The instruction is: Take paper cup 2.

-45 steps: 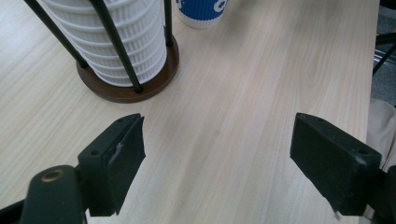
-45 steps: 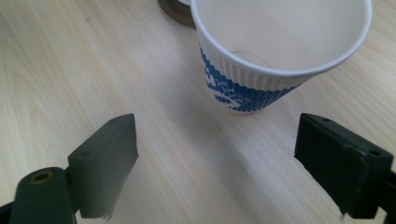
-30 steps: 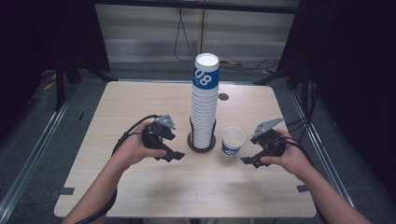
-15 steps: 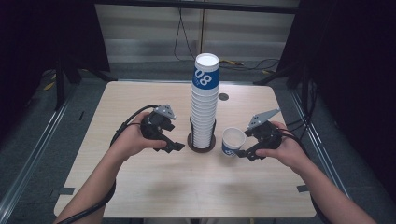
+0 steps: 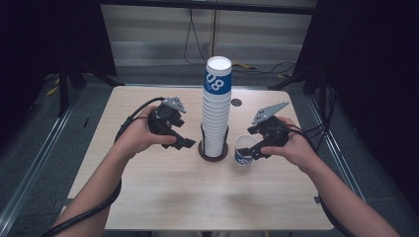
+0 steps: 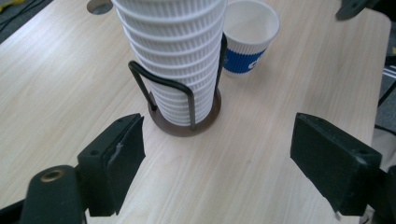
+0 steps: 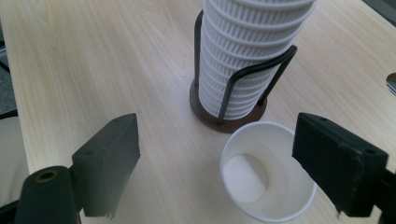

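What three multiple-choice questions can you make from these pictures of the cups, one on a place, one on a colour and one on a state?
1. Where does the single cup stand?
A. inside the holder
B. on the table beside the holder
C. on top of the stack

2. What colour is its sleeve?
A. blue
B. red
C. green

3. How is the left gripper?
A. shut on a cup
B. shut and empty
C. open and empty

Answers: 1 B, the high view shows it upright on the table next to the holder's base. 2 A, a blue band shows in the left gripper view. 3 C, its jaws stand apart over bare wood.
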`<move>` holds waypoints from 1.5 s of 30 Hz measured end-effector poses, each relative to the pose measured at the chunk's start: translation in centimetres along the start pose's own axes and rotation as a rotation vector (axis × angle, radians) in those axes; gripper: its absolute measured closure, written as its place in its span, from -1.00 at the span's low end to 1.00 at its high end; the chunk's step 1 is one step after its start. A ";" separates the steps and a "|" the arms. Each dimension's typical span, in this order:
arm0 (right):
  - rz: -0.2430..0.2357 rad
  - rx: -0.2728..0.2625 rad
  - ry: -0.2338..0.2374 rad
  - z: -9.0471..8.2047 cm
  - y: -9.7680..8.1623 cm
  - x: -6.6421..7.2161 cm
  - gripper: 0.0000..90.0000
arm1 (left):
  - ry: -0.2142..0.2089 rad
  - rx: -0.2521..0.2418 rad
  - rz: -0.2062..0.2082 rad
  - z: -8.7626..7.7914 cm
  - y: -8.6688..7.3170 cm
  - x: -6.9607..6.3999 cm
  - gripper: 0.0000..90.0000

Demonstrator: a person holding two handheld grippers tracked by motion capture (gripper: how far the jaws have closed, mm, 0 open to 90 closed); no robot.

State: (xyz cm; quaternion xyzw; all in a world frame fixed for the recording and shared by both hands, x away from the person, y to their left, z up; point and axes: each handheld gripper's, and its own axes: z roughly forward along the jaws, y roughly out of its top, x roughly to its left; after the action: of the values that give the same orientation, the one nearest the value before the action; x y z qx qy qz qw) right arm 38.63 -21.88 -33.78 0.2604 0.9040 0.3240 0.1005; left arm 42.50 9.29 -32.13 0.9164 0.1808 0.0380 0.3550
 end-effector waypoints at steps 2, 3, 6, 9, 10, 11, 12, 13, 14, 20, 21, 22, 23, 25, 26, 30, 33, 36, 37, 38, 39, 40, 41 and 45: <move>-0.012 0.003 -0.004 0.1 0.4 0.0 -0.68 | 0.006 -0.001 -0.002 -0.2 0.4 0.1 -0.61; -0.008 0.006 0.000 0.2 0.6 0.0 -0.68 | 0.012 -0.002 -0.001 -0.3 0.6 0.2 -0.61; -0.017 0.003 0.006 0.5 1.0 0.1 -0.68 | 0.015 0.008 0.003 -0.6 1.2 0.4 -0.61; -0.019 -0.001 0.010 0.6 1.3 0.0 -0.68 | 0.025 0.006 0.002 -0.9 1.9 0.6 -0.61; -0.020 -0.003 0.006 0.6 1.5 0.0 -0.68 | 0.027 0.000 0.000 -1.0 2.1 0.6 -0.61; -0.014 -0.013 0.010 0.5 1.6 -0.1 -0.68 | 0.028 -0.003 -0.003 -1.1 2.3 0.6 -0.61; -0.014 -0.014 0.009 0.5 1.7 -0.2 -0.68 | 0.029 -0.001 0.000 -1.3 2.4 0.6 -0.61; -0.012 -0.013 0.003 0.4 1.8 -0.3 -0.68 | 0.031 -0.010 -0.002 -1.4 2.7 0.7 -0.61; -0.004 -0.018 0.005 0.3 1.9 -0.4 -0.68 | 0.031 -0.012 -0.003 -1.5 2.9 0.7 -0.61; 0.003 -0.027 -0.007 -0.1 2.5 -0.5 -0.68 | 0.043 -0.021 0.004 -2.1 4.3 0.7 -0.61; 0.000 -0.034 -0.005 -0.2 2.7 -0.6 -0.68 | 0.048 -0.020 0.006 -2.3 4.5 0.6 -0.61; 0.004 -0.036 -0.011 -0.3 2.8 -0.5 -0.68 | 0.048 -0.024 0.001 -2.3 4.8 0.6 -0.61; 0.003 -0.039 -0.008 -0.4 2.9 -0.5 -0.68 | 0.047 -0.025 0.007 -2.4 5.0 0.6 -0.61; 0.003 -0.042 -0.006 -0.5 3.1 -0.6 -0.69 | 0.053 -0.026 0.011 -2.7 5.5 0.6 -0.61; 0.000 -0.043 -0.009 -0.5 3.3 -0.6 -0.69 | 0.053 -0.028 0.011 -2.7 5.6 0.6 -0.61; -0.005 -0.044 -0.005 -0.6 3.8 -0.7 -0.69 | 0.065 -0.025 0.011 -3.0 6.5 0.8 -0.61; -0.003 -0.047 -0.006 -0.7 4.2 -0.8 -0.69 | 0.059 -0.026 0.016 -3.1 7.1 1.0 -0.61; -0.002 -0.046 -0.007 -0.7 4.4 -0.8 -0.69 | 0.057 -0.028 0.022 -3.2 7.7 1.1 -0.61; -0.002 -0.049 -0.006 -0.6 4.4 -0.9 -0.69 | 0.059 -0.030 0.024 -3.2 7.9 1.1 -0.61; -0.001 -0.049 -0.007 -0.7 4.5 -0.9 -0.69 | 0.059 -0.031 0.021 -3.2 8.0 1.1 -0.61; -0.002 -0.053 -0.006 -0.6 4.5 -0.9 -0.69 | 0.059 -0.023 0.029 -3.2 8.1 1.1 -0.61; -0.001 -0.049 -0.004 -0.6 4.6 -0.9 -0.69 | 0.060 -0.022 0.032 -3.2 8.3 1.2 -0.61; -0.003 -0.048 -0.006 -0.6 4.6 -0.9 -0.69 | 0.061 -0.025 0.030 -3.2 8.5 1.1 -0.61; -0.011 -0.053 -0.001 -0.5 4.7 -0.9 -0.69 | 0.066 -0.026 0.032 -3.4 9.1 1.2 -0.61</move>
State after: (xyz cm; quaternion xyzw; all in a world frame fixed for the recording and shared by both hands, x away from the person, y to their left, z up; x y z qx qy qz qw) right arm 41.10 -19.52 -30.37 0.2528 0.8965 0.3470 0.1095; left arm 45.72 5.67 -23.59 0.9128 0.1773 0.0759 0.3600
